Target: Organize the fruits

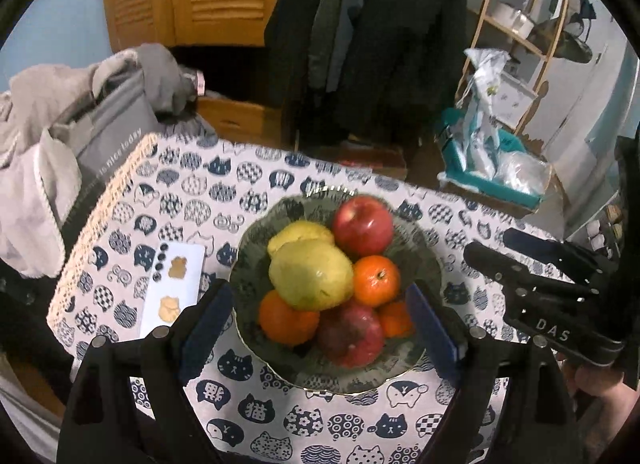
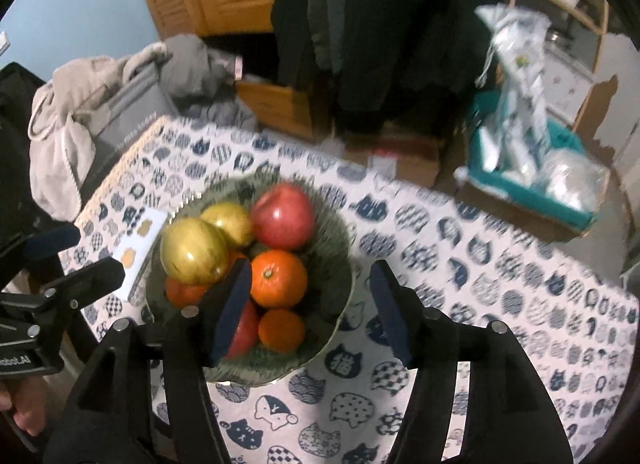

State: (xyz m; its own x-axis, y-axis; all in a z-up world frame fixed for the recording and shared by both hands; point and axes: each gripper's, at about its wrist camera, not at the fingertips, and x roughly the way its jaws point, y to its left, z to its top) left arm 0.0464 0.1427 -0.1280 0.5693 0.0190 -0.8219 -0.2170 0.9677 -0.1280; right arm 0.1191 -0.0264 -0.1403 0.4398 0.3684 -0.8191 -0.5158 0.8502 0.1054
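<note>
So I'm seeing the bowl (image 1: 424, 264) holding two apples, two pears, three oranges; it's sitting below both grippers (image 1: 320, 328) (image 2: 310, 306), gaping wide, gripping nothing.

Above the green bowl (image 2: 340, 264) of apples, pears and oranges, the right gripper (image 2: 308, 304) hangs open, the left gripper (image 2: 76, 260) beside it.

Table (image 1: 360, 420), covered edge to edge by a white tablecloth (image 1: 192, 192) printed with navy cat heads. Directly on the cloth: one dark green glass bowl (image 1: 424, 264), gold-rimmed, heaped with fruit, near the middle; one white card (image 1: 188, 264) bearing tan shapes and dark dots, flat, just left of the bowl.
</note>
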